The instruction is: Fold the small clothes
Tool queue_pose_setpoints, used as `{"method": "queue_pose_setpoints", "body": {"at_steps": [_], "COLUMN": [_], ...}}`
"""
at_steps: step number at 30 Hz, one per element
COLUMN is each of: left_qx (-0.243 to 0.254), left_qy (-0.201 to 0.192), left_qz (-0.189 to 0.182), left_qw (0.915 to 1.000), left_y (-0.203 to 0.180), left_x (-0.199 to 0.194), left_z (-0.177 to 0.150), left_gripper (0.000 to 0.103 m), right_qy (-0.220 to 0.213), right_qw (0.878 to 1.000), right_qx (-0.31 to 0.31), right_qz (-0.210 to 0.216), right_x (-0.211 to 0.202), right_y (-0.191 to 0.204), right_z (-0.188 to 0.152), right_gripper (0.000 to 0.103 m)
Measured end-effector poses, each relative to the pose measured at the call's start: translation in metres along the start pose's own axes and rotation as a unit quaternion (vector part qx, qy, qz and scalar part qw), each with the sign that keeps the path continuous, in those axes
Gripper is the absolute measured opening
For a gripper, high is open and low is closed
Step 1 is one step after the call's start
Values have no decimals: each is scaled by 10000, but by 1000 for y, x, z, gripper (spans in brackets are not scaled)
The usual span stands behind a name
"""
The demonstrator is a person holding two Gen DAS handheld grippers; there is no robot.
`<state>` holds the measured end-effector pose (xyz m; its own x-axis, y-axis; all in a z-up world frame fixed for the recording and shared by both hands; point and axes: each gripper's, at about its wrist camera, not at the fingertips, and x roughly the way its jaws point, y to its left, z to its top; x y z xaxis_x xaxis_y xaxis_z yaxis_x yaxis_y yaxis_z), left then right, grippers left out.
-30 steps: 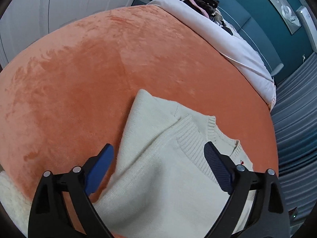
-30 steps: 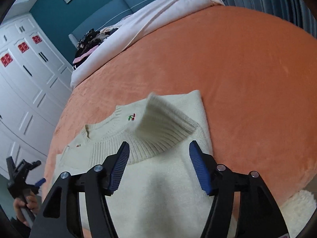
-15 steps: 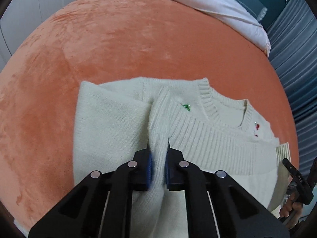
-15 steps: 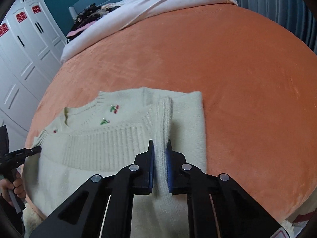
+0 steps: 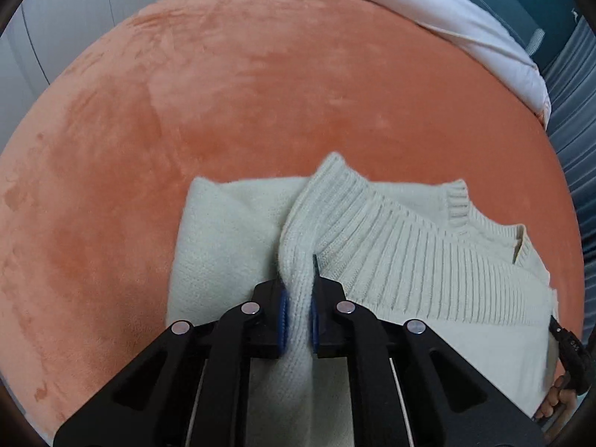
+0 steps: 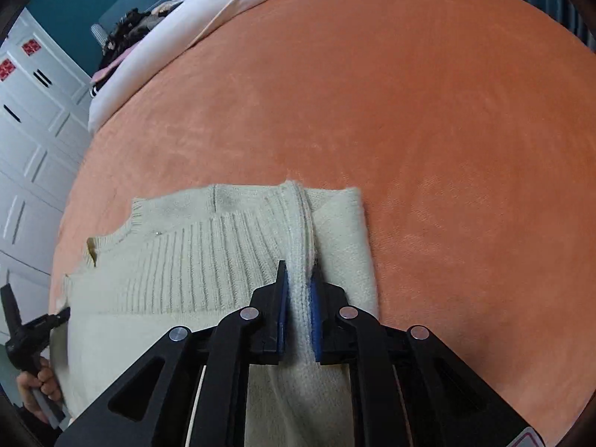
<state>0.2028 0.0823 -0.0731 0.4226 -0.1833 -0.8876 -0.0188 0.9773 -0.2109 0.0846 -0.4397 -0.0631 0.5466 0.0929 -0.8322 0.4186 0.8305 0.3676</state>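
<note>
garment: cream ribbed-knit small sweater [image 5: 409,260], lying on the orange plush bed cover [image 5: 223,93], lower centre of both frames
left tool [image 5: 298,320]: black two-finger tool with blue pads, clamped on a raised ridge of the ribbed hem, bottom centre of left view
right tool [image 6: 298,320]: same build, jaws together on the hem ridge near the sweater's other side, bottom centre of right view
fold state: ribbed hem band [image 6: 193,264] lies folded up over the body, close to the ribbed neckline [image 5: 469,205]; looks like a bottom-to-top fold in progress
key relation: each pinched hem corner sits directly ahead of its tool, between the pads; neckline lies just beyond, further up the frame
long axis: hem band runs side to side across both frames, from one tool toward the other; neckline faces away from the tools
nearer hand: judged even, one tool per hem corner
next move, judged: carry the hem forward toward the neckline, then let go
risk: uneven pull skews the fold edge
background: white bedding [image 6: 156,37] upper left of right view; white wardrobe doors [image 6: 26,141] at left edge
</note>
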Motion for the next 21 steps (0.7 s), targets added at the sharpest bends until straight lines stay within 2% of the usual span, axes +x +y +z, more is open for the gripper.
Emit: {"method": "queue_pose_setpoints", "body": {"at_steps": [3, 5, 6, 8, 9, 11, 13, 14, 16, 17, 19, 20, 21], "left_qx": [-311, -247, -151, -17, 48, 249, 398, 470, 483, 450, 298, 118, -33], "left_qy": [14, -245, -396, -595, -593, -439, -206, -55, 189, 248, 286, 288, 303], "left_qz": [-192, -140, -69, -151, -300, -599, -723, -703, -488, -293, 3, -10, -122], "left_qw": [9993, 9993, 9991, 9981, 9978, 9969, 9964, 9964, 9975, 9983, 9991, 9995, 9995], "left_y": [7, 4, -2, -18, -29, -52, -73, -79, -78, -68, -40, -20, -3], "left_x": [-22, -50, -65, -92, -100, -107, -104, -97, -82, -75, -68, -68, -69], "left_z": [1, -3, -10, -26, -39, -63, -88, -99, -116, -121, -126, -127, -128], "left_gripper": [15, 18, 24, 36, 40, 41, 42, 42, 42, 42, 41, 33, 18], "right_qy": [-266, -739, -907, -995, -890, -438, 190, 416, 641, 705, 688, 614, 522], "right_qw": [9991, 9938, 9907, 9902, 9913, 9891, 9785, 9726, 9621, 9586, 9622, 9692, 9774], "right_qx": [-40, -437, -614, -850, -963, -1271, -1620, -1780, -2204, -2390, -2429, -2241, -1996], "right_qz": [-316, -713, -813, -493, -132, 604, 1265, 1440, 1469, 1379, 1019, 811, 458], "right_x": [-28, -60, -74, -93, -96, -86, -65, -56, -43, -37, -33, -35, -38], "right_y": [11, 29, 38, 64, 78, 120, 163, 180, 201, 202, 181, 158, 131], "right_z": [4, -1, -6, -22, -31, -63, -103, -122, -150, -158, -157, -149, -141], "right_gripper": [17, 21, 21, 21, 21, 21, 21, 21, 17, 10, 4, 2, 2]}}
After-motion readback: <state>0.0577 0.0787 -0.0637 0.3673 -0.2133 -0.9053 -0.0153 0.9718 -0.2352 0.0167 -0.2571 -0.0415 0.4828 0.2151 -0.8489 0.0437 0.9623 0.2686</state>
